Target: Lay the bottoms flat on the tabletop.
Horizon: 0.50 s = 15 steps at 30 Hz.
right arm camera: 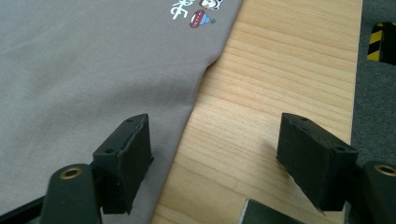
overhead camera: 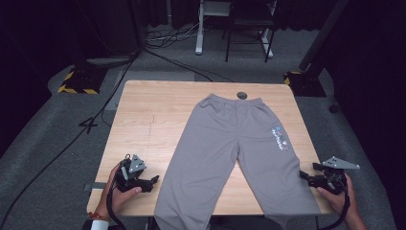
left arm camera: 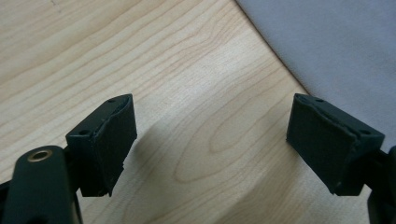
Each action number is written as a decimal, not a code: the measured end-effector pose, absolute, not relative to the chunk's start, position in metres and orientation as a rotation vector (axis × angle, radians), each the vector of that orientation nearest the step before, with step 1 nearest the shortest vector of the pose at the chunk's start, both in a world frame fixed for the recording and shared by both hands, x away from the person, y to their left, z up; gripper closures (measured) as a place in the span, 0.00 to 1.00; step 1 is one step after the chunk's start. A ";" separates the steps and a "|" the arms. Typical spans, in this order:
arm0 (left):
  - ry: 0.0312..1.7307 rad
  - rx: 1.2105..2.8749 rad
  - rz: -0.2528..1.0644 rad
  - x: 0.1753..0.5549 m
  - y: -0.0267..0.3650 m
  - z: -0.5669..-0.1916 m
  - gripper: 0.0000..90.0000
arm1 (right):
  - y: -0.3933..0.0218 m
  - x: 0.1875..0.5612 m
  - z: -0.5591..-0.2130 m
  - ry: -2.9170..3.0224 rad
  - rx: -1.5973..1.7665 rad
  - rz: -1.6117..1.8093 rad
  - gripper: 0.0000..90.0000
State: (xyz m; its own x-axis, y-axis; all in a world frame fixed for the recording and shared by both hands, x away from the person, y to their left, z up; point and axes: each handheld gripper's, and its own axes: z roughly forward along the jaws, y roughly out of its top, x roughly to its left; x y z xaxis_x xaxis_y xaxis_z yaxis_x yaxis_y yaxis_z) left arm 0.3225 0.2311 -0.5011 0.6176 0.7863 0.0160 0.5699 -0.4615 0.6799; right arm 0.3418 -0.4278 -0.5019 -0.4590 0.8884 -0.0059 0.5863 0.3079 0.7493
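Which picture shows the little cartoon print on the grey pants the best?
The right gripper view: the print is close, with white lettering and small coloured figures, though cut off at the top edge. The high view shows the whole print on the grey pants, but tiny. The left gripper view catches a plain pants corner.

One pair of grey trousers (overhead camera: 230,148) with two legs, bearing one small printed motif (overhead camera: 280,139). One wooden table (overhead camera: 153,115). One dark round disc (overhead camera: 242,95) beside the waistband. Two hand-held grippers: the left gripper (overhead camera: 154,180) and the right gripper (overhead camera: 303,175), each with two black jaws.
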 end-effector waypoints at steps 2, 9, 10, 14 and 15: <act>1.082 2.167 0.420 0.322 0.233 -0.503 0.18 | -0.427 0.341 -0.502 2.160 1.305 0.974 0.28; 1.094 2.160 0.421 0.322 0.232 -0.504 0.17 | -0.427 0.344 -0.503 2.160 1.320 0.973 0.26; 1.094 2.160 0.418 0.322 0.232 -0.504 0.17 | -0.427 0.344 -0.503 2.160 1.320 0.973 0.26; 1.096 2.158 0.414 0.322 0.232 -0.504 0.17 | -0.427 0.344 -0.503 2.158 1.322 0.972 0.26; 1.097 2.158 0.417 0.322 0.232 -0.504 0.17 | -0.427 0.344 -0.503 2.157 1.324 0.972 0.26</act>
